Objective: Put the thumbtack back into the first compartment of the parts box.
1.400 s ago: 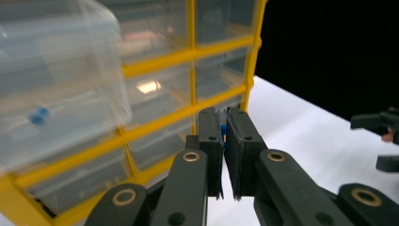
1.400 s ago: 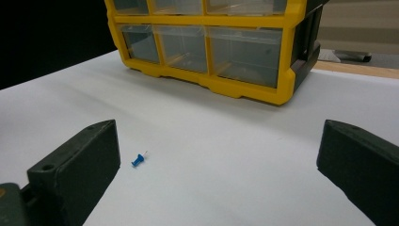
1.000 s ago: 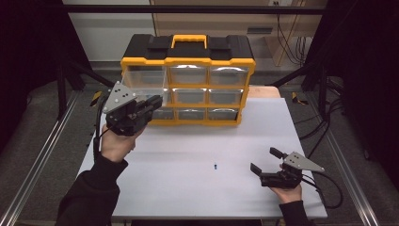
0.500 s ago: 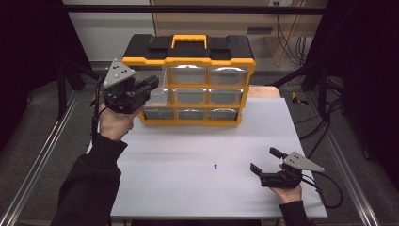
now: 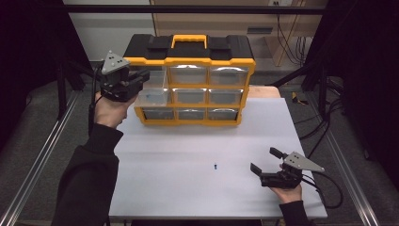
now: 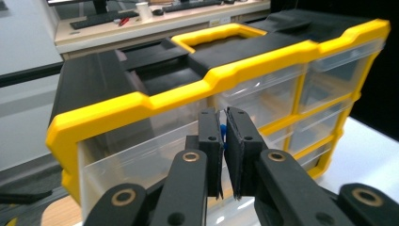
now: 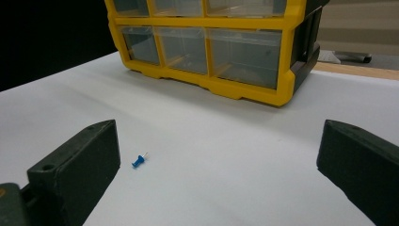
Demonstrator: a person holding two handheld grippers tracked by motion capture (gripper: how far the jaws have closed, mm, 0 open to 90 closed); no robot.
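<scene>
White tabletop [image 5: 188,155] stretches out in front of the person, and nearest on the right the right gripper [image 5: 269,162] rests low on it in the person's hand, jaws spread wide apart with nothing between them. Just to its left, a little farther out, a small blue pushpin [image 5: 215,165] lies on its side on the bare surface, well apart from everything else. Farther back stands a yellow-and-black drawer organizer [image 5: 190,80] with clear plastic drawers in three rows and a yellow carry handle [image 5: 189,40] on top. At its left end the middle-row drawer [image 5: 153,96] sits pulled out from the frame. The left gripper [image 5: 141,80] is held up at that far left corner, its jaws clenched on a thin clear plastic edge of the upper left drawer [image 6: 141,155]; something small and blue shows between the pads.
</scene>
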